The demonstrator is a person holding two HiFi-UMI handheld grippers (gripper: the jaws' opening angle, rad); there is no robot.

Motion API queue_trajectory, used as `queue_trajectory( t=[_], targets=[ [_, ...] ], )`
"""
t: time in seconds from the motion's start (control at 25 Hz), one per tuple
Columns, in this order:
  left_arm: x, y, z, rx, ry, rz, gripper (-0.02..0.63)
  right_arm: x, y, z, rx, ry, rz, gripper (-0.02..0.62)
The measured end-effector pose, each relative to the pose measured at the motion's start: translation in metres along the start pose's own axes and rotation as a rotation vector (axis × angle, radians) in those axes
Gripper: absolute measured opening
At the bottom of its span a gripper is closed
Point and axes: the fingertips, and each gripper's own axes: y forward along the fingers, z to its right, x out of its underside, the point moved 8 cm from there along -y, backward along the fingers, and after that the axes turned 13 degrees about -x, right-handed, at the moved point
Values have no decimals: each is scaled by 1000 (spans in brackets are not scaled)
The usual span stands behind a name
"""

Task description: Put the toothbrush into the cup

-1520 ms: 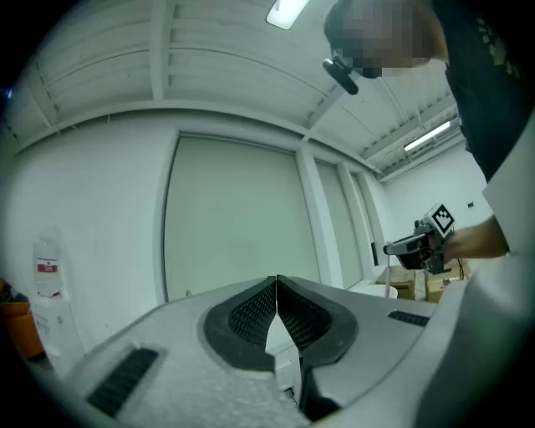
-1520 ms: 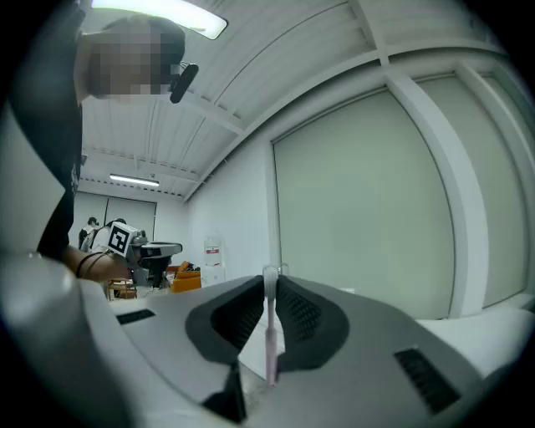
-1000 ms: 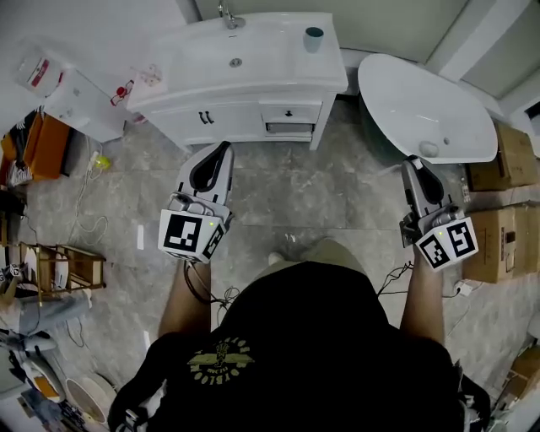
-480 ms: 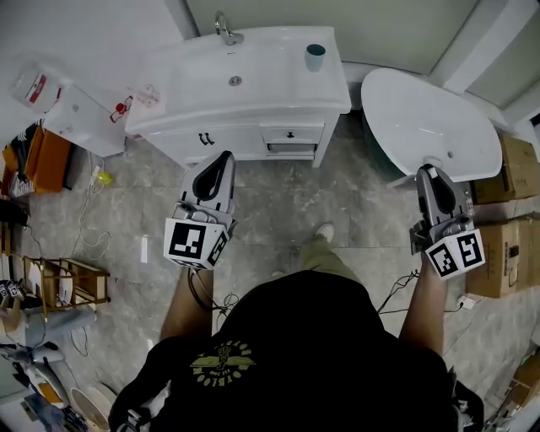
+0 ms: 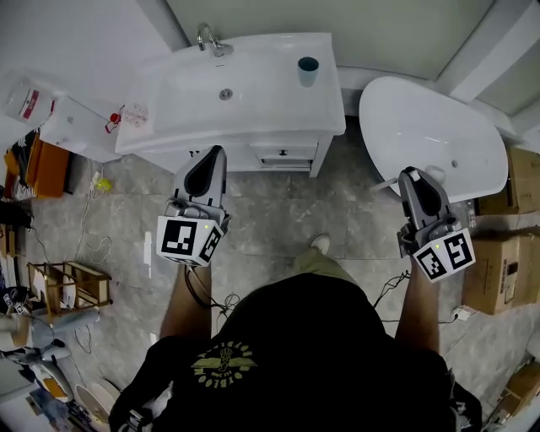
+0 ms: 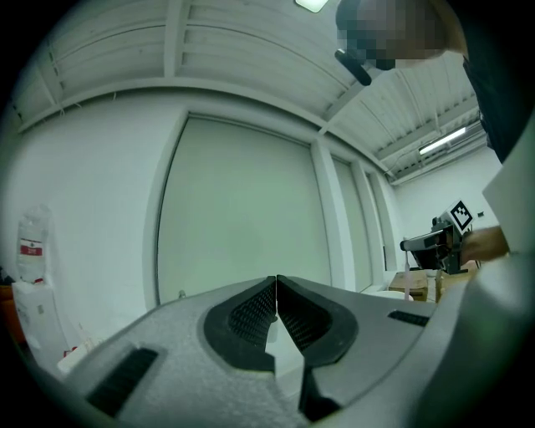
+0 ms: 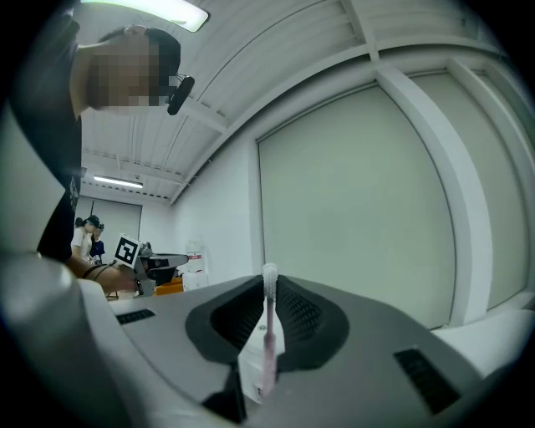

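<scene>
Person [image 5: 308, 354] steps toward white washbasin cabinet surface [image 5: 261, 97]; both tools now nearer its front edge than second ago.

- right tool [image 7: 269, 288]: nearly closed, pinching slim pink-and-white toothbrush [image 7: 267, 334], bristle head upright above pads.
- left tool [image 6: 276, 288]: closed, empty.
- small teal-blue cup [image 5: 308, 71]: stands at surface's back right, well apart from toothbrush.

Judgement: approach under way, insertion not begun.

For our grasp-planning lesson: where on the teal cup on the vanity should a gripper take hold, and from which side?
Grip the cup across its round side, coming in level from the front. It stands upright, mouth up, near the back edge of the vanity top, so the wall likely blocks the rear.
</scene>
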Motion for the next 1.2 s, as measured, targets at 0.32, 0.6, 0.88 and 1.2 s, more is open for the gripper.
queue_trajectory(
  t=[0.32, 0.6, 0.88, 1.2],
  targets=[
    [-7, 60, 13, -78, -34, 17, 11, -11, 11, 88, -49, -19, 16, 46],
    [0, 60, 10, -153, -51, -29, 11, -5, 38, 119, -124, 24, 26, 46],
    [8, 61, -7, -173, -33, -51, 11, -1, 75, 120, -163, 32, 20, 46],
    [-5, 131, -39, -95, -28, 12, 11, -15, 101, 139, -84, 26, 57, 45]
  ],
)
